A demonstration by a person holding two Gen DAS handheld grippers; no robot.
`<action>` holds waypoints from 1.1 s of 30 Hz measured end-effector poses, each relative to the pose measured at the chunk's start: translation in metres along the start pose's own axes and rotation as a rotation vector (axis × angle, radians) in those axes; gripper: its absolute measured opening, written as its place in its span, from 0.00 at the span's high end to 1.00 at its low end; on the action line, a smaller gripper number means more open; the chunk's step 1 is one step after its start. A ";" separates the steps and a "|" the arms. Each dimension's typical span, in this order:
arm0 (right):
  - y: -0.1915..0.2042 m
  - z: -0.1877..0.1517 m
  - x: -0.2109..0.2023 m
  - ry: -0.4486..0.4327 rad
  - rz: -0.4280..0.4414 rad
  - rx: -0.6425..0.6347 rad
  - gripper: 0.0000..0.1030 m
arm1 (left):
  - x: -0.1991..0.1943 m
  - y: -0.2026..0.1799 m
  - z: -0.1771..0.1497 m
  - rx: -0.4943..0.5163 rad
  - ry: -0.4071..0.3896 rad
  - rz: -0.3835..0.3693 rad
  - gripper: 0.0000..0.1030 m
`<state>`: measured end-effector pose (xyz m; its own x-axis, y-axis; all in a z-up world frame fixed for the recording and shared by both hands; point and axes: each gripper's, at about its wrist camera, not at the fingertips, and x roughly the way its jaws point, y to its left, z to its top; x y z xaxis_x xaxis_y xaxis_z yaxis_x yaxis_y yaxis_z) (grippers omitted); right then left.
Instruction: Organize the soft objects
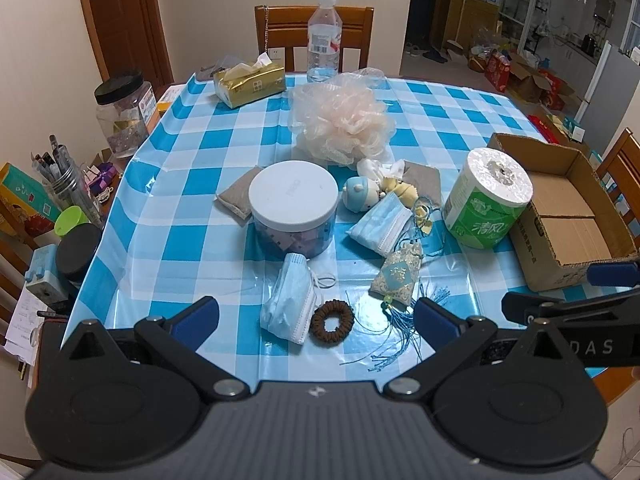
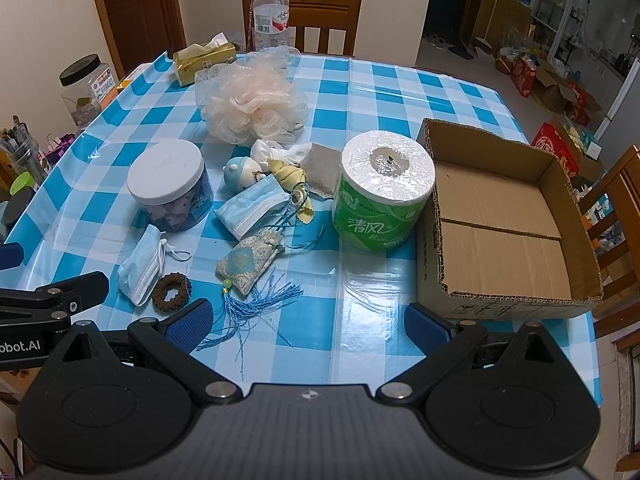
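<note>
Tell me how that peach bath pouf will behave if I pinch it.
The bath pouf is gathered mesh, so it will probably squash and feel very light. Loose ruffles may snag or slip; it seems unlikely to roll. Both tools are open.

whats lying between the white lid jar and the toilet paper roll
Between the jar and the toilet paper roll, the right wrist view shows a folded blue mask, a small blue doll and a yellow charm.

On the desk [image 2: 380,80]: two face masks [image 2: 252,208] [image 2: 140,266], two grey pouches [image 1: 236,196] [image 1: 424,180], one bath pouf [image 2: 252,108], one hair tie [image 2: 172,286], one tasselled sachet [image 2: 246,260], one toilet roll [image 2: 380,188], one cardboard box [image 2: 500,216], one white-lidded jar [image 2: 168,188], one water bottle [image 2: 272,12], one tissue pack [image 2: 204,60].
</note>
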<state>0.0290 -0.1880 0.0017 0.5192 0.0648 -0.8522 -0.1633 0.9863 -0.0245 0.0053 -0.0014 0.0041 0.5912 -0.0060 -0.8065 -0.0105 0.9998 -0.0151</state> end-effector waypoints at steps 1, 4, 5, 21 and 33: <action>0.000 0.000 0.000 -0.001 0.000 0.000 0.00 | 0.000 0.000 0.001 0.001 -0.001 0.000 0.01; 0.000 0.001 0.001 -0.004 -0.001 -0.002 0.00 | 0.000 0.000 0.001 0.003 -0.005 -0.002 0.01; 0.000 0.001 0.002 -0.008 0.000 -0.005 0.00 | 0.001 0.000 0.002 0.005 -0.007 -0.004 0.01; 0.006 -0.004 0.023 -0.064 0.043 -0.076 0.00 | 0.016 0.004 -0.013 0.055 -0.091 -0.035 0.01; 0.014 -0.008 0.075 -0.082 0.072 -0.123 0.00 | 0.047 0.025 -0.031 0.074 -0.091 0.007 0.01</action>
<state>0.0586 -0.1709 -0.0668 0.5685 0.1523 -0.8085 -0.3015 0.9529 -0.0325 0.0079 0.0227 -0.0523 0.6623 -0.0004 -0.7492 0.0425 0.9984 0.0371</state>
